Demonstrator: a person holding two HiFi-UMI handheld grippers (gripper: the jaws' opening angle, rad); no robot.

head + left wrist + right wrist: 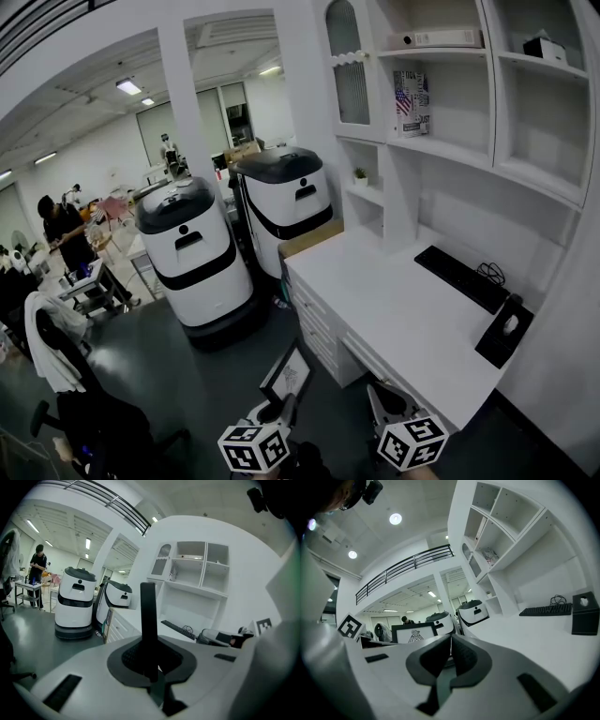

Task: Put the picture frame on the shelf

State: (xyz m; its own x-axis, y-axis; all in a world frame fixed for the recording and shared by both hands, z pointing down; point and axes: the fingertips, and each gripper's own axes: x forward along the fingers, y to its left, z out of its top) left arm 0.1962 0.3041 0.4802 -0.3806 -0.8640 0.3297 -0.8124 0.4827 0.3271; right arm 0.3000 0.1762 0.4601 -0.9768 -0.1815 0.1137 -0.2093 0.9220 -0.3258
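Two tools low at 6 o'clock in the head view, marker cubes turned toward the camera. Left tool (281, 409) clamped narrow on the picture frame (287, 373), gripping it near its lower edge. Frame upright and tilted, pale print facing up, above the dark floor and beside the drawer fronts of the desk (394, 309), not on the desk top. Edge-on in the left gripper view: a black bar rising straight up from between the nearly closed jaws. Right tool (388, 407) at 3 o'clock from the left one, jaws pressed together with nothing between them, near the desk's front edge. Same frame face-on in the right gripper view, at 9 o'clock from that tool's jaws.

White shelf (441, 148) at 12 to 2 o'clock above the desk, well apart from the frame, several compartments holding small items. Black keyboard (462, 277) toward the back of the desk at 2 o'clock, black box (504, 334) at 3 o'clock of it near the wall. Nearer white machine (194, 253) and farther white machine (284, 202) on the floor at 10 to 11 o'clock. Person (64, 230) far off at 9 o'clock.
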